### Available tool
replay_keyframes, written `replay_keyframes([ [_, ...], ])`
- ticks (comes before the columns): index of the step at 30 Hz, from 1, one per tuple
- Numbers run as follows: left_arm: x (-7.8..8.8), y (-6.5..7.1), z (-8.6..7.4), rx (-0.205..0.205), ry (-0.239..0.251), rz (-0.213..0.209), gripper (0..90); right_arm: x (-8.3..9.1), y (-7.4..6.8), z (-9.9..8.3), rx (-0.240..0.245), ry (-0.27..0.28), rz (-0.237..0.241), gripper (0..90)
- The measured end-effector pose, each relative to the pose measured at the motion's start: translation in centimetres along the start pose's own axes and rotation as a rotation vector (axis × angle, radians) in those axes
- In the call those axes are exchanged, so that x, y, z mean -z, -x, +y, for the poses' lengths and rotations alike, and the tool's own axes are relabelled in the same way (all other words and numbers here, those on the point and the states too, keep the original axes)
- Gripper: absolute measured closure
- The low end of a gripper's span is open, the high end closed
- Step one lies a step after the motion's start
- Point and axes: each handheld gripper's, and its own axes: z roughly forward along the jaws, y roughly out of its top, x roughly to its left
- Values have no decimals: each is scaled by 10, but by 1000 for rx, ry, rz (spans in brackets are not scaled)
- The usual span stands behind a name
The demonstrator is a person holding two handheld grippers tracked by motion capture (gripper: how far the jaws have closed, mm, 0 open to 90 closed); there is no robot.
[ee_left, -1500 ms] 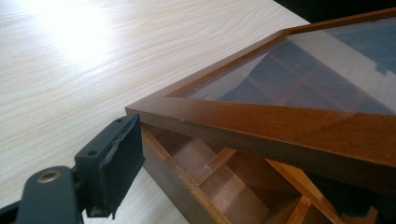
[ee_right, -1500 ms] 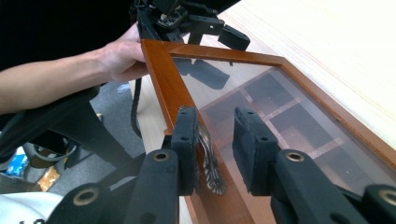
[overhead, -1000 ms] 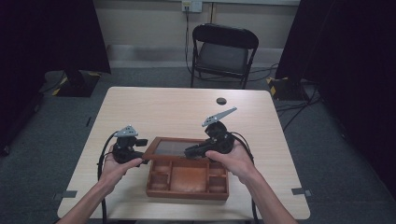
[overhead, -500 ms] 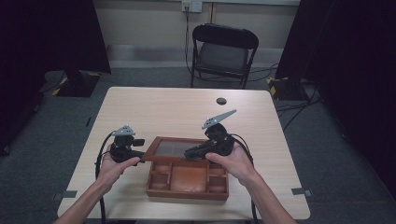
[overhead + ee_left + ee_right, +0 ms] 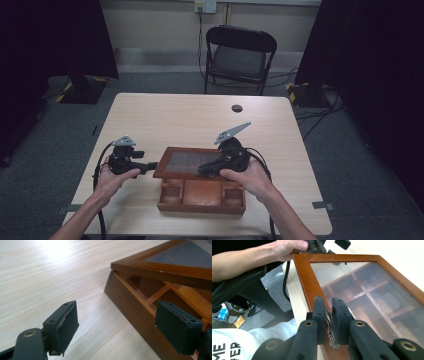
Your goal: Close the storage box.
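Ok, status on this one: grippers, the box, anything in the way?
Right gripper shut on lid clasp, lid part-raised. Left gripper open beside wooden box, gripping nothing. Nothing blocking.

A light wooden table (image 5: 165, 120) carries a wooden box (image 5: 201, 196) and a small dark disc (image 5: 237, 108).

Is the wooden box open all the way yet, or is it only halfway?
About halfway. Done: the right gripper is shut on the metal clasp of the glass lid, raised off the wooden box. In hand: the open left gripper sits by the box's corner. Left: swinging the lid fully back.
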Motion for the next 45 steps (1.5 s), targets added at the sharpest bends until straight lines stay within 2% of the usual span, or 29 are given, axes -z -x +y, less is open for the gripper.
replay_keyframes([
  [7, -1, -7, -1, 23, -1, 10, 185, -4, -2, -8, 11, -20, -11, 818],
  [11, -2, -7, -1, 29, -4, 4, 185, -9, -4, -13, 22, -32, -16, 818],
  [14, -3, -6, -1, 28, -12, 2, 185, -11, -1, -18, 11, -25, 3, 819],
  [17, -2, -8, -1, 29, -7, 8, 185, -14, -3, -21, 19, -45, -12, 819],
  [20, -2, -9, -1, 39, -4, 9, 185, -18, -3, -25, 20, -49, -6, 819],
  [27, -2, -8, -1, 33, -6, 8, 185, -27, -1, -37, 15, -63, 9, 820],
  [31, -2, -8, -1, 35, -11, 11, 185, -33, -2, -41, 24, -95, -1, 821],
  [45, -3, -8, -1, 31, -18, 10, 185, -52, 2, -55, 27, -146, -4, 822],
])
